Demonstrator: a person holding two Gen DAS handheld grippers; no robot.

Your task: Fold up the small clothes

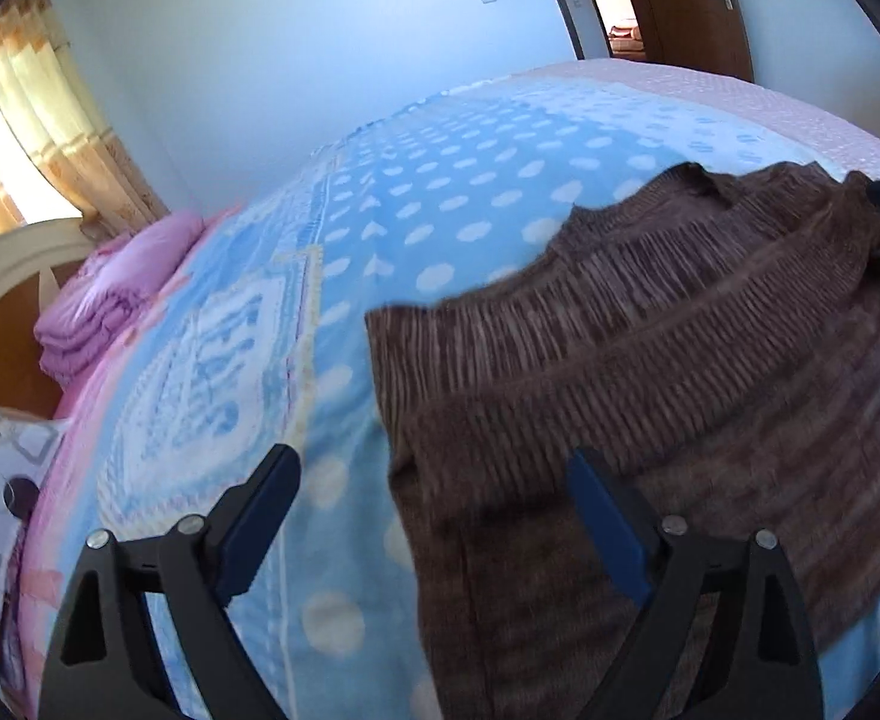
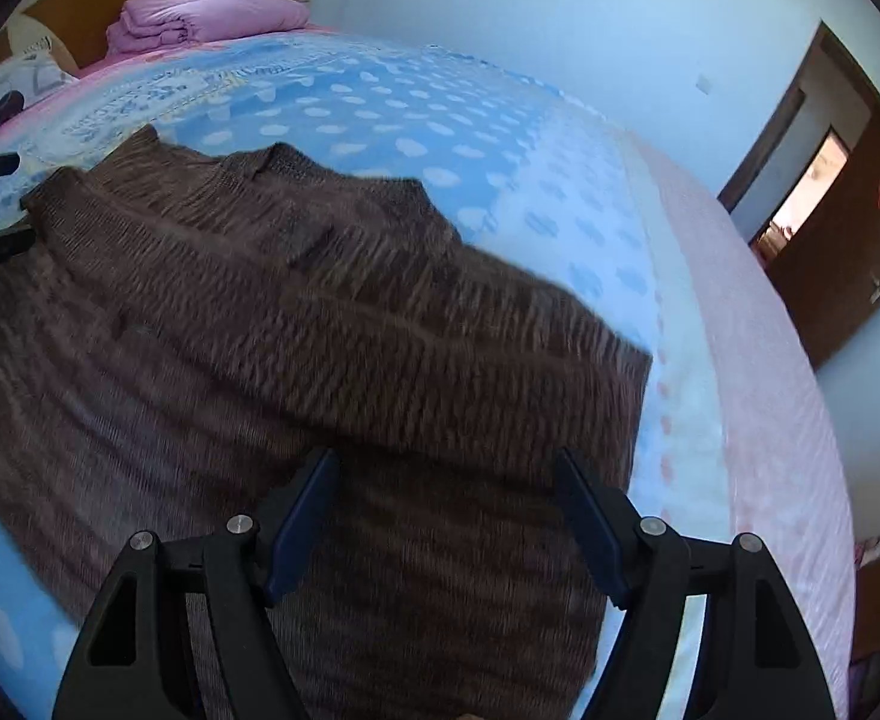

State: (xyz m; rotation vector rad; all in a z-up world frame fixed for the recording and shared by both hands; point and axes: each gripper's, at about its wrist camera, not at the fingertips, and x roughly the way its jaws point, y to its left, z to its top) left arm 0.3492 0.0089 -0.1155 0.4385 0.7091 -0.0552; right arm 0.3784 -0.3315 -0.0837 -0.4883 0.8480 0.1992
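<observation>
Pale blue walls surround a wide bed (image 1: 740, 96) covered by a fleecy blue blanket (image 1: 440, 192) with white dots and hearts; its patterned panel may carry lettering, too blurred to read. Spread flat on it lies a brown ribbed-knit sweater (image 2: 332, 324). Folded lilac bedding (image 2: 212, 15) sits near the headboard. Both the left gripper (image 1: 434, 480) and right gripper (image 2: 446, 480) hover splayed wide, grasping nothing.

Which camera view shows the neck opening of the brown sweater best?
The right wrist view: the brown sweater shows its neck opening whole, near the middle. The left wrist view shows that opening farther off and more blurred.
</observation>
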